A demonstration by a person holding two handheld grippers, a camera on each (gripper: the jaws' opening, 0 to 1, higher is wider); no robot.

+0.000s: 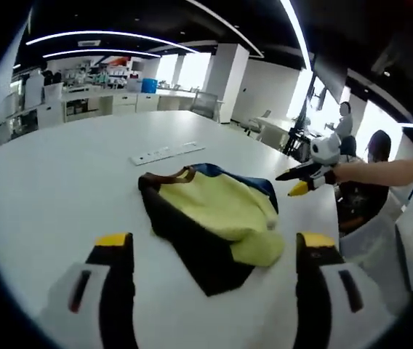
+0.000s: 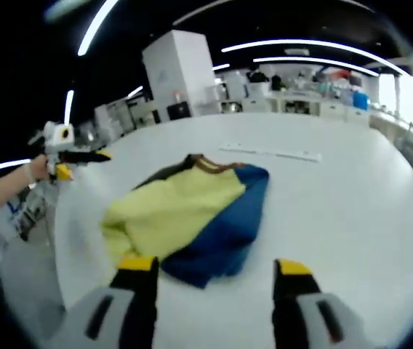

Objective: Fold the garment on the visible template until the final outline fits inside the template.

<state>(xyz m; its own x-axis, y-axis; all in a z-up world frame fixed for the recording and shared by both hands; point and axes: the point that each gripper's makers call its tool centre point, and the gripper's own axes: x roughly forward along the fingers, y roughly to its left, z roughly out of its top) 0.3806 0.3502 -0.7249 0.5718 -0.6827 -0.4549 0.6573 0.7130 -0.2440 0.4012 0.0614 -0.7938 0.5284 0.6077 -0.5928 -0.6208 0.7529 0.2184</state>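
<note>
A flat white strip (image 1: 167, 153) lies on the white surface (image 1: 61, 182), well apart from the near edge. Beyond stand white counters (image 1: 97, 102) carrying clutter and a blue bin (image 1: 149, 85). A wide white pillar (image 1: 228, 80) rises behind. 2 people (image 1: 359, 156) are near chairs by bright windows. Light strips (image 1: 105, 36) curve overhead.

The left claw (image 1: 214, 251) has two black jaws with yellow pads at the tips, each on a pale grey body with a dark slot marked in red. The right claw (image 2: 216, 275) is built alike: black jaws, yellow tips, grey bodies with dark slots. In the left gripper view the right claw shows as a white body with thin black jaws tipped yellow, on a bare forearm (image 1: 381, 171). The right gripper view shows the left claw likewise.
</note>
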